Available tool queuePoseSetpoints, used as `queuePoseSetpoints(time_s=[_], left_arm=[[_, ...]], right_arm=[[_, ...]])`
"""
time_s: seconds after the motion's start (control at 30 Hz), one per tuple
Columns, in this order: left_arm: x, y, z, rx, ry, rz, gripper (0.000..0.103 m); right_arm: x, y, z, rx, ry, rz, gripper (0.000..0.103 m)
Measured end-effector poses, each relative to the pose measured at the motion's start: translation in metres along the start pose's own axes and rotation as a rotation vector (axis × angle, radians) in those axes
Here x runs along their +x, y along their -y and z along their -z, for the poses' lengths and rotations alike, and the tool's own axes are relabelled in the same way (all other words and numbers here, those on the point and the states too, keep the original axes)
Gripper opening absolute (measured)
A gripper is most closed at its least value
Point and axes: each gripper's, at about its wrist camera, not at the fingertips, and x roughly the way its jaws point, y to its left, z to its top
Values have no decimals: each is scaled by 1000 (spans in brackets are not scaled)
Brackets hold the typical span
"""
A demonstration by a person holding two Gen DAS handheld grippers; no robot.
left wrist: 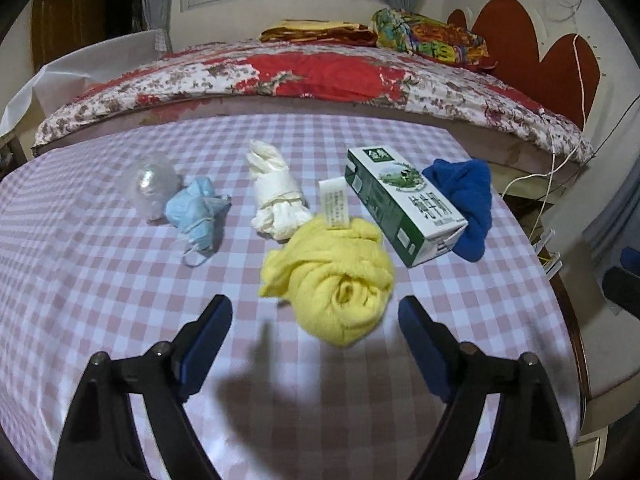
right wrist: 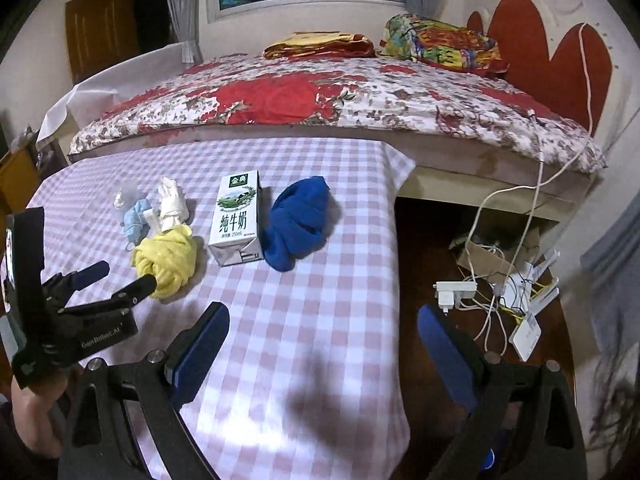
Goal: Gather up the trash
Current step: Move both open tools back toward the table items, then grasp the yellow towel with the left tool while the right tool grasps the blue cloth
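Observation:
On the pink checked tablecloth [left wrist: 100,280] lie a clear plastic wrapper [left wrist: 150,184], a crumpled blue face mask [left wrist: 198,208], a tied white bundle [left wrist: 276,192], a balled yellow cloth [left wrist: 332,280] with a paper tag [left wrist: 335,202], a green-and-white milk carton [left wrist: 404,204] on its side, and a blue cloth [left wrist: 466,204]. My left gripper [left wrist: 314,304] is open just before the yellow cloth, its pads clear of it. My right gripper [right wrist: 323,313] is open and empty above the table's right edge, nearer than the carton [right wrist: 238,216] and blue cloth [right wrist: 300,224].
A bed with a red floral cover [right wrist: 320,96] runs along the table's far side. Right of the table, on the dark floor, lie a power strip [right wrist: 456,292], white routers [right wrist: 528,332] and tangled cables. A hand holds the left gripper [right wrist: 124,276] at the left edge.

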Motion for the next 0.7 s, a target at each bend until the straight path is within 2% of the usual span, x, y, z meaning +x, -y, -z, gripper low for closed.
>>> queuePoseSetpoints(time_s=[0.17, 0.27, 0.43, 0.5, 0.67, 0.7], left_arm=[[28, 4, -10, 3, -53, 35, 77], [40, 5, -13, 4, -76, 98, 44], [16, -3, -25, -13, 32, 84, 42], [17, -9, -31, -20, 37, 79, 42], [19, -23, -38, -43, 42, 68, 42], [19, -25, -38, -45, 39, 70, 42]], right_arm=[[34, 4, -18, 5, -35, -8, 90], [52, 3, -26, -3, -53, -9, 90], [84, -1, -41, -9, -82, -24, 86], [94, -2, -47, -4, -92, -35, 84], [125, -7, -64, 5, -133, -88, 62], [130, -8, -65, 5, -141, -98, 61]])
